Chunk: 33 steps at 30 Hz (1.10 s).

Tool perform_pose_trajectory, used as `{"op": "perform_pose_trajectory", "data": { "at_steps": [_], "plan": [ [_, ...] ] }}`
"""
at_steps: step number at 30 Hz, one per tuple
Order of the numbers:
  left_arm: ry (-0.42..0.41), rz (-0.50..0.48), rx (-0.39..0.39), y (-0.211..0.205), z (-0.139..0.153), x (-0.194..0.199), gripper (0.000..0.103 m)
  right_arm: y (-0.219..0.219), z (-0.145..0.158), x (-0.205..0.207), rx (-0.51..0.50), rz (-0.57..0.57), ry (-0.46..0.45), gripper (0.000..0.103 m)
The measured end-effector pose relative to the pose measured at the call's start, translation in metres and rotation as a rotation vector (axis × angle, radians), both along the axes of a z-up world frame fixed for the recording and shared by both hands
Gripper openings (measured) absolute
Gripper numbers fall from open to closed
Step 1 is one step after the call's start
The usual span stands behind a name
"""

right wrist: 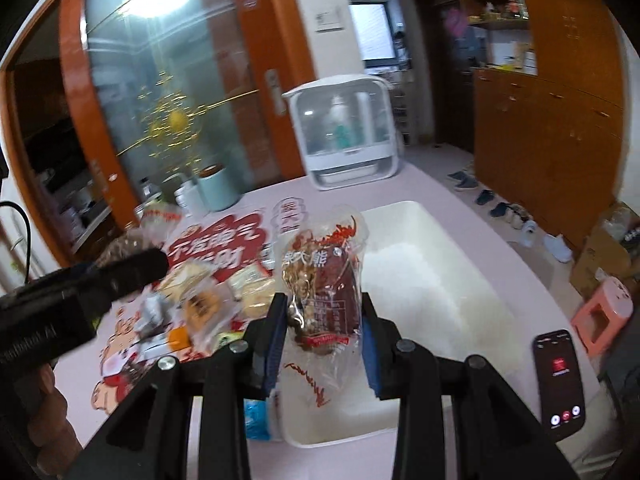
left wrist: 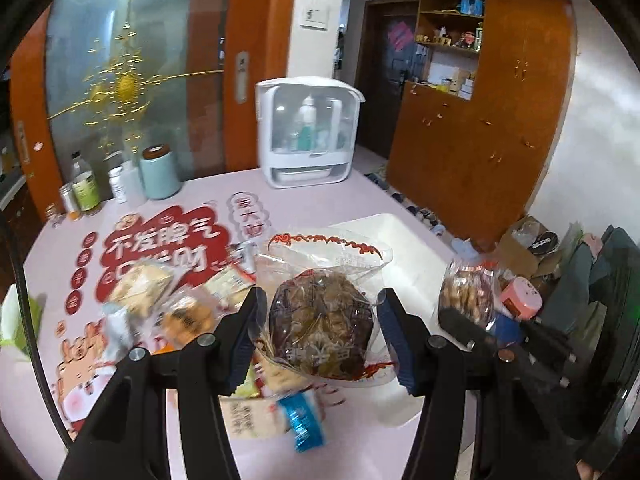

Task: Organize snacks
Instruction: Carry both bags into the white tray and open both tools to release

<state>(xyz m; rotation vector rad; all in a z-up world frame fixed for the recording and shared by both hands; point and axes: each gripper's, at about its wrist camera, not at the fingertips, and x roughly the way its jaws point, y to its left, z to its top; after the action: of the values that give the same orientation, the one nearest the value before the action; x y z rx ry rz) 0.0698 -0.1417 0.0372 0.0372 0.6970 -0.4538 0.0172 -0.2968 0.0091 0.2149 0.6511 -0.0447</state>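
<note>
My left gripper point(left wrist: 318, 330) is shut on a clear bag of dark brown snacks point(left wrist: 322, 324) and holds it above the table by the white bin point(left wrist: 404, 236). My right gripper point(right wrist: 322, 334) is shut on a clear snack bag with a red label point(right wrist: 324, 280), held upright over the near left corner of the white bin point(right wrist: 432, 280). The right gripper and its bag point(left wrist: 466, 296) show at the right of the left wrist view. The left gripper point(right wrist: 132, 268) shows at the left of the right wrist view. A pile of loose snack packets point(left wrist: 168, 300) lies on the table, also in the right wrist view point(right wrist: 208, 304).
A pink table point(left wrist: 320, 196) has a red printed mat point(left wrist: 160, 248). Bottles and a mint canister point(left wrist: 160, 172) stand at the back left, a white sterilizer box point(left wrist: 308, 132) at the back. A phone point(right wrist: 560, 384) lies right of the bin. A blue packet point(left wrist: 304, 420) lies near.
</note>
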Motion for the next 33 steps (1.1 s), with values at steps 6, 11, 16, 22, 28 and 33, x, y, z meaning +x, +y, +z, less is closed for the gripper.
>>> {"op": "perform_pose_trajectory", "data": {
  "at_steps": [6,11,16,22,28,33],
  "plan": [
    [0.028,-0.046,0.002,-0.049,-0.021,0.023,0.056,-0.031,-0.017,0.009,-0.013,-0.09,0.035,0.035],
    [0.164,-0.053,0.019,-0.078,-0.072,0.053,0.056,-0.052,-0.047,0.023,-0.014,-0.147,0.128,0.035],
    [0.24,-0.054,0.064,-0.095,-0.113,0.067,0.056,-0.067,-0.075,0.027,0.007,-0.177,0.203,0.035],
    [0.277,-0.049,0.097,-0.102,-0.134,0.071,0.065,-0.081,-0.093,0.033,0.066,-0.2,0.247,0.037],
    [0.239,-0.02,0.073,-0.092,-0.128,0.068,0.085,-0.087,-0.093,0.034,0.1,-0.223,0.233,0.043],
    [0.198,-0.012,0.069,-0.085,-0.119,0.059,0.086,-0.084,-0.089,0.032,0.097,-0.217,0.214,0.044]
  ]
}}
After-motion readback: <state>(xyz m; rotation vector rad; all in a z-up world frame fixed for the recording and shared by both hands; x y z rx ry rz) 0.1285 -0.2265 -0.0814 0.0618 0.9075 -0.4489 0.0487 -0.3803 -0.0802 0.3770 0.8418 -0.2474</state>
